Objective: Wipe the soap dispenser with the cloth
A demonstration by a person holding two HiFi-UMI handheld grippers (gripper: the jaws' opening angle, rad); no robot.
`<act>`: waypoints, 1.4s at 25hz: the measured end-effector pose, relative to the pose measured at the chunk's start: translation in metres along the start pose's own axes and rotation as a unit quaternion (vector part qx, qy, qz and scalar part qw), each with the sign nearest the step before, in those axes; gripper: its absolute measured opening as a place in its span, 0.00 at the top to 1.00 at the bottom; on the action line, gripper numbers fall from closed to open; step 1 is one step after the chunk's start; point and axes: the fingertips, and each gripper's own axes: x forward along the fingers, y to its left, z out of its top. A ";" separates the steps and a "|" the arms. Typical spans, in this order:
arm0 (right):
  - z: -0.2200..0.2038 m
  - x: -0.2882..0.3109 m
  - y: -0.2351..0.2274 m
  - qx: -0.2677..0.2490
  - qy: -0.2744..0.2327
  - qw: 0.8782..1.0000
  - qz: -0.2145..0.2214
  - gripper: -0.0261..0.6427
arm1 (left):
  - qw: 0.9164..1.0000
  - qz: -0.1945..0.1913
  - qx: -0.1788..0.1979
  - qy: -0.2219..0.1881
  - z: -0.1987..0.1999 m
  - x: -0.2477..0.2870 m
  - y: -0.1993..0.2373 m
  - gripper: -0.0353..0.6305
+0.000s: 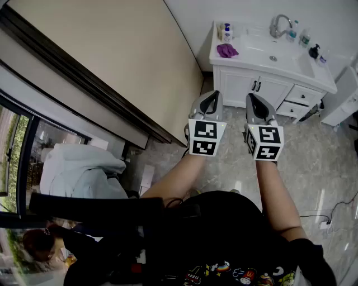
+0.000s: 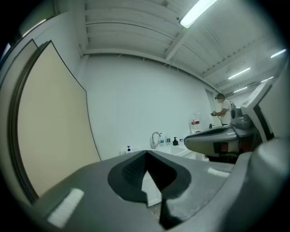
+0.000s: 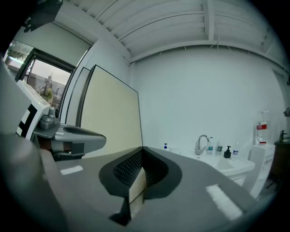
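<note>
Soap dispenser [image 1: 225,32] small, seemingly white-and-blue

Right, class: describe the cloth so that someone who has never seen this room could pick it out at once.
Find the white vanity cabinet against the far wall. On the left end of its countertop, just in front of a white-and-blue bottle, lies the cloth. It is the only purple, crumpled thing there; its neighbours are upright bottles.

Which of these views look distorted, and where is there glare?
Head view: sharp, even light, pale reflections on the glossy floor. Left gripper view: fisheye curves the wall, corners dark, ceiling lamp blown out. Right gripper view: same fisheye, window washed out.
</note>
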 end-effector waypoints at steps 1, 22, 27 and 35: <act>-0.001 0.001 -0.001 0.001 0.000 1.000 0.002 0.93 | 1.000 0.001 -0.001 0.000 0.001 0.001 -0.001 0.95; -0.082 0.175 -0.099 0.027 0.030 0.997 0.070 0.88 | 0.997 0.042 -0.038 0.047 -0.070 0.193 0.025 0.95; -0.099 0.315 -0.118 0.029 0.062 0.997 0.048 0.87 | 0.998 -0.013 -0.040 0.055 -0.085 0.324 0.099 0.95; -0.121 0.486 -0.153 0.055 0.140 0.988 0.021 0.77 | 0.992 -0.075 -0.039 0.089 -0.082 0.481 0.191 0.95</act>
